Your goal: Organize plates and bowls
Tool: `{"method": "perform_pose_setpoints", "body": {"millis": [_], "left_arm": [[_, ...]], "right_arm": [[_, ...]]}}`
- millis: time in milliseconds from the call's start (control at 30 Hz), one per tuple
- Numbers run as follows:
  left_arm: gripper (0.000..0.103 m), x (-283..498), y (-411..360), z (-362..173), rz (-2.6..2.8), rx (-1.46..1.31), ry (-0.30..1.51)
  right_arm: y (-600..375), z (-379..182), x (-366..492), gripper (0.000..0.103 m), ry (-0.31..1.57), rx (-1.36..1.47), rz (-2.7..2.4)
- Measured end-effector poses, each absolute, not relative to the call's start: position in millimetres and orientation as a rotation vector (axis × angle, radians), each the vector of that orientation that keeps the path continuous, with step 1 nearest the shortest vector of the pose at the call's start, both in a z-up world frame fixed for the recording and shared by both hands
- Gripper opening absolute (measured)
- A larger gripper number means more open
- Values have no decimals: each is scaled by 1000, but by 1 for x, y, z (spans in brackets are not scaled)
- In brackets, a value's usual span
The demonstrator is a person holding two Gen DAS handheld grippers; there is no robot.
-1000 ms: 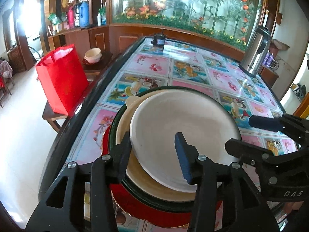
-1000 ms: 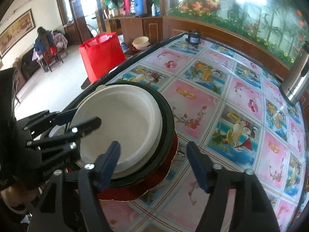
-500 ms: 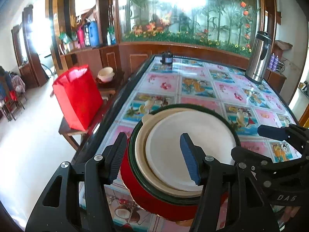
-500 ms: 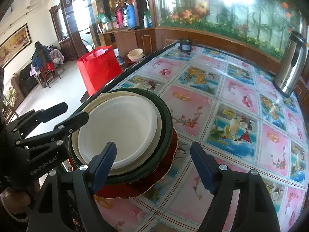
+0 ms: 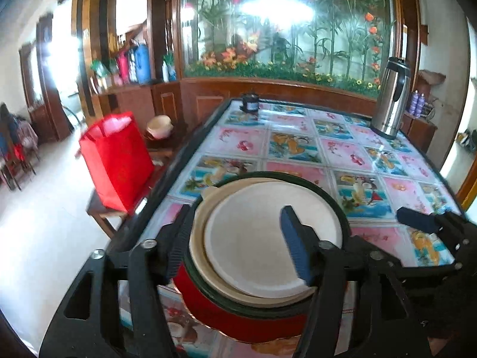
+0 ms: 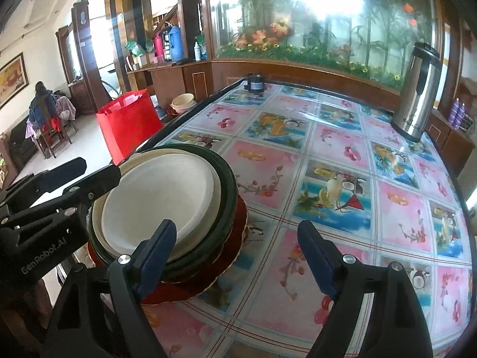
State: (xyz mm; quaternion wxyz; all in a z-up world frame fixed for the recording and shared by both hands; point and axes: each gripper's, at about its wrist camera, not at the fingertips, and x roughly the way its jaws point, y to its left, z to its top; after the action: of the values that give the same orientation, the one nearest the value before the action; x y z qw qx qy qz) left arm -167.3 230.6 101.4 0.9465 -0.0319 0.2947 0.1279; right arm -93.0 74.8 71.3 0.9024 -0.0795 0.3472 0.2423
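A stack of dishes stands at the near left of the table: a white plate (image 5: 262, 244) on top, a cream plate (image 5: 198, 238) under it, then a dark green bowl (image 5: 337, 208), a red bowl (image 5: 208, 307) and a red scalloped plate (image 6: 229, 265). The stack also shows in the right wrist view (image 6: 161, 203). My left gripper (image 5: 235, 241) is open, one finger outside the stack's left rim, the other over the white plate. My right gripper (image 6: 238, 256) is open and empty, just right of the stack. The left gripper (image 6: 80, 176) shows there at the stack's left.
The table (image 6: 342, 155) has a fruit-patterned top. A steel thermos (image 6: 417, 89) stands at the far right and a small dark jar (image 6: 255, 83) at the far edge. A red bag (image 5: 116, 158) and a cream bowl (image 5: 159, 125) sit on a low bench left of the table.
Both grippers have drawn back and up from the stack, so it looks smaller and more of the room shows. The left gripper has opened wider. The stack stays in place.
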Motion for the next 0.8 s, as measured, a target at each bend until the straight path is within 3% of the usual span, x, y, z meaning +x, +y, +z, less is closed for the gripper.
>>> {"method": "perform_pose_setpoints", "body": {"millis": [33,67,800], "left_arm": [[80,-169,229,102,263,-55,588],[81,-171,228,103,260,-54,580],[81,-175,237,103,264,-54,586]], "right_arm": [[74,71,-93,84,718,-171,494],[74,72,-94,84,715,-174,491],[72,70,-98,86,714,-179,473]]}}
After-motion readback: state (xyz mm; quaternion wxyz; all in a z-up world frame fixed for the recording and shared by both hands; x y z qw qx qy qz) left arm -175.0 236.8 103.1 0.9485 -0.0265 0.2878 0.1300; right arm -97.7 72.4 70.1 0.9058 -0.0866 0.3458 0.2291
